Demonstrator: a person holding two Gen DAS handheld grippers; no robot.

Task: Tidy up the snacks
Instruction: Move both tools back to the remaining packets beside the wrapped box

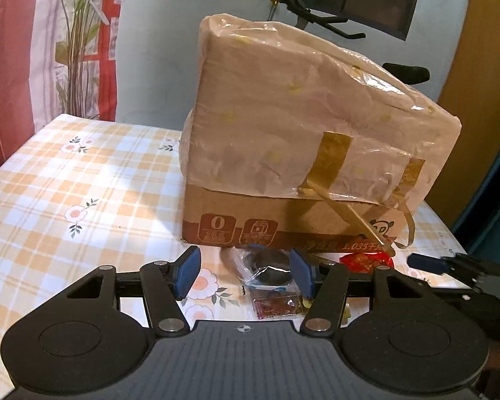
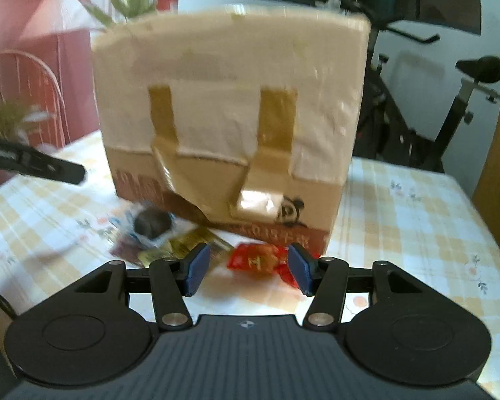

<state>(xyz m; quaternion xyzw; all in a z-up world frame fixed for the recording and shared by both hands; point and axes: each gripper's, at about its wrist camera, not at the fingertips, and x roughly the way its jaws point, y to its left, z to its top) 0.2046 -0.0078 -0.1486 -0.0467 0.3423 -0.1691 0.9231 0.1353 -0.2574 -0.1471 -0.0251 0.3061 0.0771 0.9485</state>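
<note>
A cardboard box [image 1: 283, 153] wrapped in plastic film and tape stands on the checked tablecloth [image 1: 83, 183]; it also shows in the right wrist view [image 2: 230, 116]. Small snacks lie at its foot. My left gripper [image 1: 245, 275] is open, its jaws either side of a clear packet with a dark snack [image 1: 266, 271]; a dark red sachet [image 1: 275, 305] lies nearer me. My right gripper [image 2: 248, 270] is open, its jaws astride a red wrapped snack [image 2: 258, 260]. The dark snack packet [image 2: 151, 225] and a gold packet [image 2: 190, 245] lie to its left.
The right gripper's blue fingertip [image 1: 423, 263] pokes in at the right of the left wrist view. The left gripper's finger [image 2: 33, 163] shows at the left of the right wrist view. An exercise bike [image 2: 450, 106] stands behind the table. A plant [image 1: 76, 50] stands at the back left.
</note>
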